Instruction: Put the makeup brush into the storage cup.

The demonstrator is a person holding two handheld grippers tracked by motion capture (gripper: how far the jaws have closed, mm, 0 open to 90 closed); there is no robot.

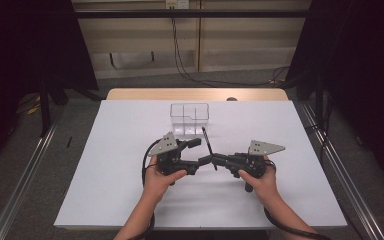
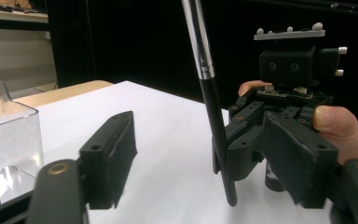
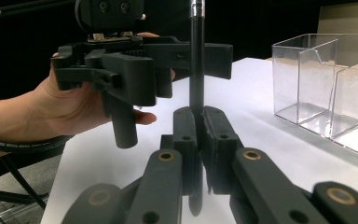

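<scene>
- Pen (image 1: 208,145) is what I'm working with: a slim black stick with a silver band, standing near upright above the white table (image 1: 130,200), in front of the clear box (image 1: 190,119).
- I judge this to be a hand-over, or a two-handed grip, between my two tools; the pen has not gone into the box yet.
- Right gripper (image 3: 199,135) is clamped tight on the pen's lower part. In its own view the two pads pinch the black shaft from both sides, and the tip pokes out below them.
- Left gripper (image 2: 205,158) stands partly open around the pen. In its view the shaft hangs between its jaws, much nearer the right-hand one, and no pad presses on it. I cannot tell if that nearer jaw grazes it.
- In the high view the two tools meet nose to nose at mid-table, with the pen rising between them toward the box.
- Next I need the left jaws to close squarely on the shaft, clear of the right pads, before the right lets go.
- Risk as I see it: the thin, smooth shaft could swivel or slip if one side lets go early.
- Box has open compartments; I would pick one only once the grip is sure.
</scene>
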